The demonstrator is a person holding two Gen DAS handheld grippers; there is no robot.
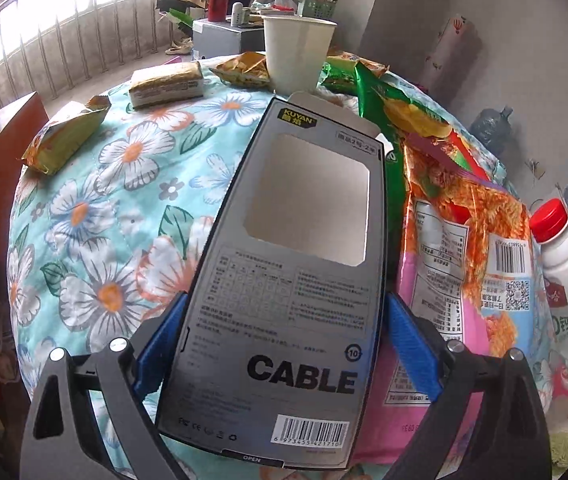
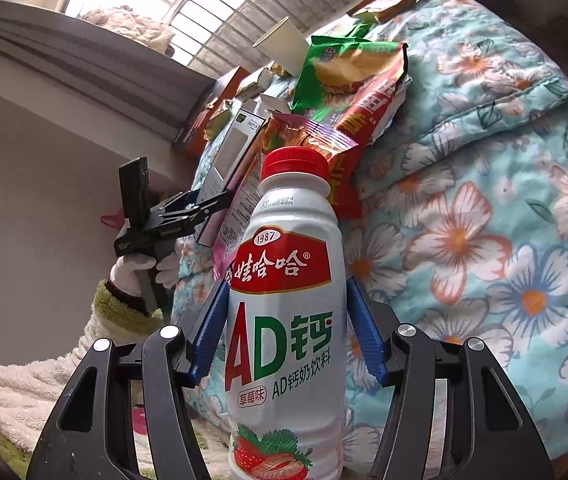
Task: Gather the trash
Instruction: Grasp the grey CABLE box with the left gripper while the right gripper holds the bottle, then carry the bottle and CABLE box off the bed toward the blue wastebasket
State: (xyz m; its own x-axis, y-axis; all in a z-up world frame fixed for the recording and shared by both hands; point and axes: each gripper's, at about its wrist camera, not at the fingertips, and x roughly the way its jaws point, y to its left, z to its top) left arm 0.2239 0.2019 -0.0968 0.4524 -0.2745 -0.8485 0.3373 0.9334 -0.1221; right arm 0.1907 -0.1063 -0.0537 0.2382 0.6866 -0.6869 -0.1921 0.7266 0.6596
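Grippers both clenched: left gripper (image 1: 284,344) on cable box (image 1: 295,280) edges, right gripper (image 2: 287,336) on bottle (image 2: 284,320)

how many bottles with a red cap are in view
1. The white drink bottle with a red cap sits between the fingers of the right hand-held gripper; the left wrist view shows the same bottle at its right edge. Others may hide under the snack bags.

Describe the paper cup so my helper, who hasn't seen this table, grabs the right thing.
Start at the floral tablecloth and look to its far edge. Among crumpled snack wrappers stands the paper cup, upright. It is the only plain white, unprinted item there.
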